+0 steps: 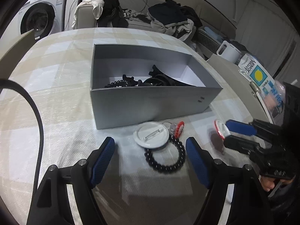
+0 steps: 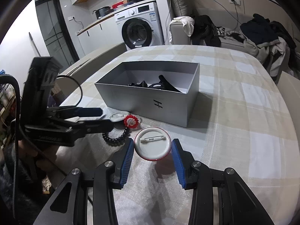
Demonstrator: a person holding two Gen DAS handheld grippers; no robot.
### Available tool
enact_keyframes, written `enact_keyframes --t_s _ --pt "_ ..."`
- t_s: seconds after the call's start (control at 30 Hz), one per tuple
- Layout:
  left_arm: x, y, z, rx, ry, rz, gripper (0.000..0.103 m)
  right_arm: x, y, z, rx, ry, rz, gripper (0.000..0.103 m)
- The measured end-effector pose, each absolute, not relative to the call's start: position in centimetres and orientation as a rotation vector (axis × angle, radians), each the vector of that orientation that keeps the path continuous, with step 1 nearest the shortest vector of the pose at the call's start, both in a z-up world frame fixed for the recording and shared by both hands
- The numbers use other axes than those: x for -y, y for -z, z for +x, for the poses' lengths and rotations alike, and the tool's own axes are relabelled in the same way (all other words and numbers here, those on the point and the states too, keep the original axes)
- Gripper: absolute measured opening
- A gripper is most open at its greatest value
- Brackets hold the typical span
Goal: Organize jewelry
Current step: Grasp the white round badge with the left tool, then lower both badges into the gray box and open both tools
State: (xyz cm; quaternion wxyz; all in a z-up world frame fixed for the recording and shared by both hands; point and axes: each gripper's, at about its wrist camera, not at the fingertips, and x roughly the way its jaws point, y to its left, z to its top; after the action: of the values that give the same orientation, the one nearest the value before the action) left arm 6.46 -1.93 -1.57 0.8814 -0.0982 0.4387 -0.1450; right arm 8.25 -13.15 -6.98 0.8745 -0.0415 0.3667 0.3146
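Note:
A grey open box (image 1: 150, 105) holding several black hair clips and a coil tie (image 1: 120, 83) stands mid-table; it also shows in the right wrist view (image 2: 150, 105). In front of it lie a white pin badge face down (image 1: 151, 135), a black bead bracelet (image 1: 165, 159) and a red-and-white bead flower (image 1: 179, 128). My left gripper (image 1: 150, 150) is open just above the bracelet. My right gripper (image 2: 152, 147) is shut on a second red-rimmed pin badge (image 2: 152, 144) and holds it above the table; it shows at the right of the left wrist view (image 1: 225, 133).
The table (image 2: 243, 112) has a checked beige cloth. A sofa with piled clothes (image 2: 262, 35) is behind it and a washing machine (image 2: 138, 26) at the back. A white mug (image 1: 228, 51) and printed packets (image 1: 256, 73) sit at the table's right edge.

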Motion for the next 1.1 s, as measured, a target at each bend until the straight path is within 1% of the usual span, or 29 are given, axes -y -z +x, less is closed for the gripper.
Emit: enact_keyframes --t_s 0.07,0.17,0.2,0.23,0.27,0.6,0.9,1.1 --pt "2.1 1.6 6.7 -0.912 0.306 -0.204 0.068 13.3 7.0 8.3 -0.765 -0.654 -0.085 0.040" --pt "2.4 1.4 6.9 -0.917 0.310 -0.185 0.058 13.5 7.0 8.3 -0.764 -0.648 -0.079 0.040" --pt "2.4 1.4 7.0 -0.919 0.309 -0.175 0.050 13.5 7.0 8.4 -0.764 -0.647 -0.079 0.040" --pt "2.5 1.5 7.0 -0.922 0.306 -0.161 0.040 13.6 6.9 8.3 -0.761 -0.645 -0.080 0.040" --pt "2.6 1.5 7.0 -0.924 0.307 -0.154 0.037 13.6 6.9 8.3 -0.760 -0.644 -0.080 0.040" --pt "2.5 0.8 5.1 -0.891 0.320 -0.123 0.037 13.7 6.4 8.2 -0.743 -0.650 -0.072 0.040" --pt "1.3 -2.9 3.7 -0.767 0.293 -0.138 0.037 14.0 4.3 8.6 -0.690 -0.687 0.011 0.040" --pt "0.9 -4.3 5.5 -0.703 0.267 -0.128 0.037 13.6 2.9 10.9 -0.678 -0.671 0.087 0.040"
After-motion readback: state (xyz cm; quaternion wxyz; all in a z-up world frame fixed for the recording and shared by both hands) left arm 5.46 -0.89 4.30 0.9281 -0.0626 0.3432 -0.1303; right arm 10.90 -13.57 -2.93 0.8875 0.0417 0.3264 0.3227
